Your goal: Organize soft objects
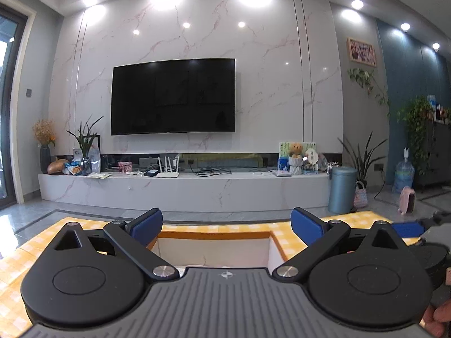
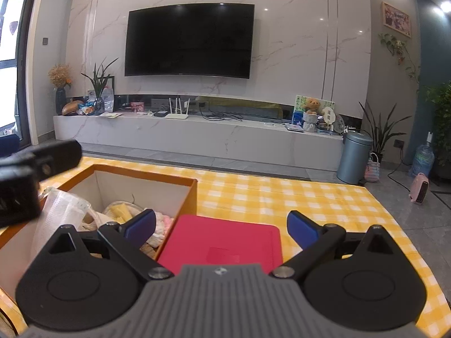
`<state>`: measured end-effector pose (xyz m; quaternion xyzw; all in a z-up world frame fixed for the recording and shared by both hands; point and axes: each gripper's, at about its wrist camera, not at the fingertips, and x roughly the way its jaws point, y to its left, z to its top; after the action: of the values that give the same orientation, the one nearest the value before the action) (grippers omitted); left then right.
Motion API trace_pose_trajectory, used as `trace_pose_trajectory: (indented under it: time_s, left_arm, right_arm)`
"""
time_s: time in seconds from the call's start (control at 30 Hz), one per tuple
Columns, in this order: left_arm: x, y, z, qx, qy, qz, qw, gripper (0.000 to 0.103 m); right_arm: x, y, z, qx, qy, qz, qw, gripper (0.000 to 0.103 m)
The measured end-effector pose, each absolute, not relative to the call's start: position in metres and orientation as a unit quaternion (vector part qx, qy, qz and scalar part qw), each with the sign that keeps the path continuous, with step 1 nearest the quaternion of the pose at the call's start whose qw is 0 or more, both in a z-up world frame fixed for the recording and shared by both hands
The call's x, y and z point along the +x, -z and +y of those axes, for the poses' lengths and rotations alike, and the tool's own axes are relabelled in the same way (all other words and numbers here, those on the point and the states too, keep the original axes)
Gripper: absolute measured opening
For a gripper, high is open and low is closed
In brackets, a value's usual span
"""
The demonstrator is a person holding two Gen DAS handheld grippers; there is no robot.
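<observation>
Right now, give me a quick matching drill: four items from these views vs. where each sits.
Items:
1. red lid
2. cardboard box
3. teddy bear
4. right gripper

Places:
A. on the TV bench, right of the router
B. open, above the lid
C. flat on the yellow checked cloth, right of the box
D. left on the cloth, soft items inside

Pairs: 1-C, 2-D, 3-A, 4-B

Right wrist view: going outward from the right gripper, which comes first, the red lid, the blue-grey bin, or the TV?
1. Red lid: flat on the yellow checked cloth, directly under the open right gripper.
2. Blue-grey bin: on the floor past the table, to the right.
3. TV: on the marble wall, farthest, centre-left.
</observation>
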<state>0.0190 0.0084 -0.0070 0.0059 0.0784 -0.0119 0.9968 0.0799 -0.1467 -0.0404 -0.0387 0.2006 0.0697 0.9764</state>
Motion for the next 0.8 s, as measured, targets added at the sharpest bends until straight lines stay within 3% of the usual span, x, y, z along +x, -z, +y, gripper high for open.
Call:
trace_pose_trajectory:
  time_s: [0.8]
  left_arm:
    - [0.026, 0.016, 0.021, -0.016, 0.008, 0.137, 0.990, 0.103]
  right_arm:
    - [0.078, 0.042, -0.142, -0.070, -0.085, 0.200, 0.974, 0.097]
